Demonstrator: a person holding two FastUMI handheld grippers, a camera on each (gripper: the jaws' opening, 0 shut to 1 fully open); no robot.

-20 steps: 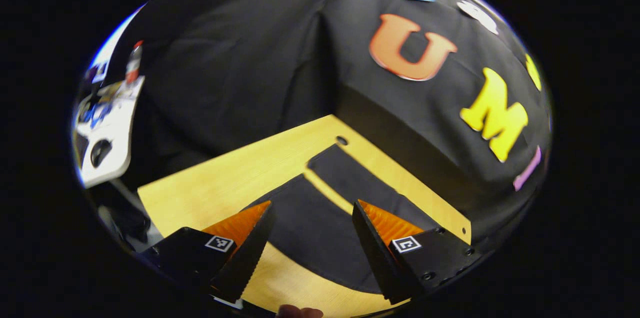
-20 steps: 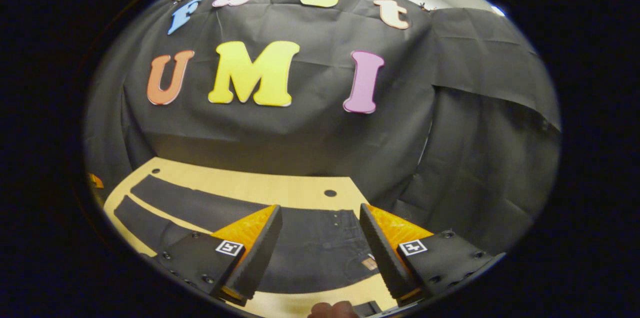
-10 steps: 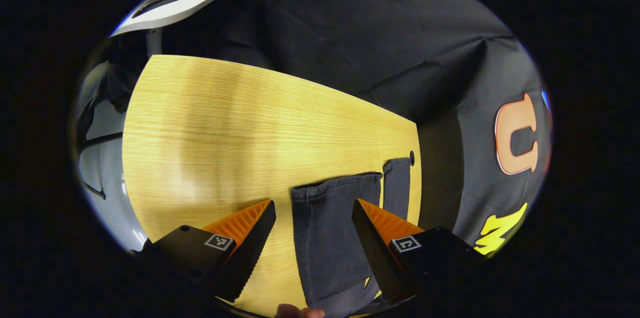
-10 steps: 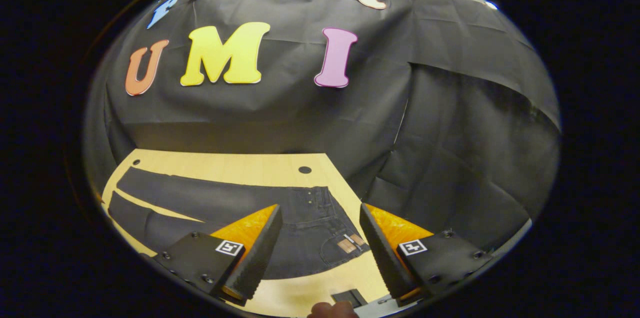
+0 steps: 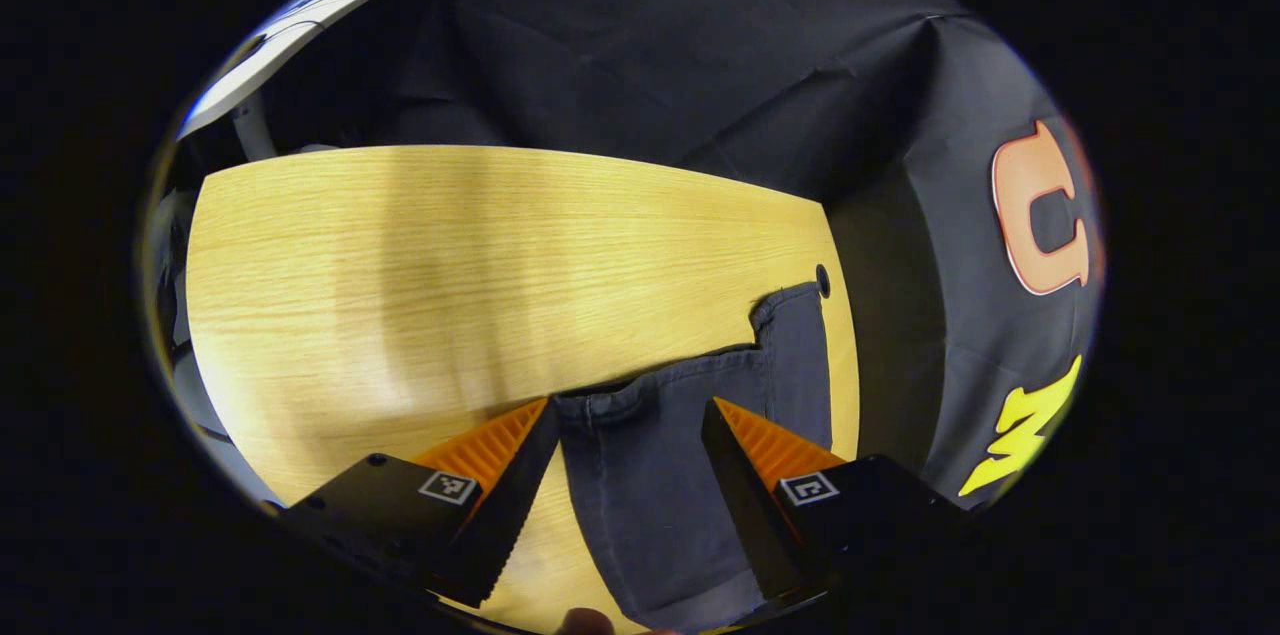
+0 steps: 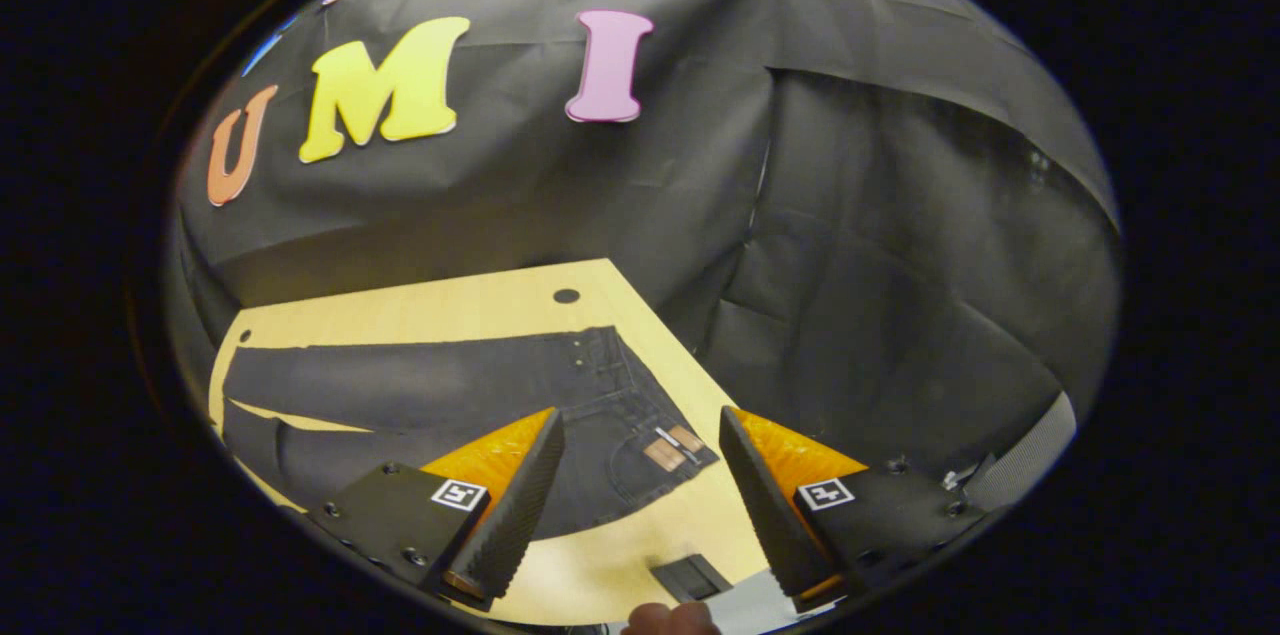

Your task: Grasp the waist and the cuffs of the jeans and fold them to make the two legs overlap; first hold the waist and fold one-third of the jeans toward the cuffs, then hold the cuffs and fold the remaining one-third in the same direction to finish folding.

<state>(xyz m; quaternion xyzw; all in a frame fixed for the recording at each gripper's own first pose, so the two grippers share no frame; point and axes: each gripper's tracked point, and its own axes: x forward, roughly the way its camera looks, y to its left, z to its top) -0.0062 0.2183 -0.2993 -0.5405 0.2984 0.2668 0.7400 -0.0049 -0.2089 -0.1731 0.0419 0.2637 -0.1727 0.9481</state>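
You have one pair of dark jeans lying flat on the wooden table, legs spread apart, waist at the table's right end near the cable hole. Denim like this is probably heavy, limp and not slippery, so it should drape and drag rather than hold shape; pinch through the thick hems. Your left gripper hangs spread open over the near cuff, one of two cuffs, with the far cuff beside the table's other hole. Your right gripper, jaws also apart and empty, hovers beside the waistband by the leather patch. Take hold there.
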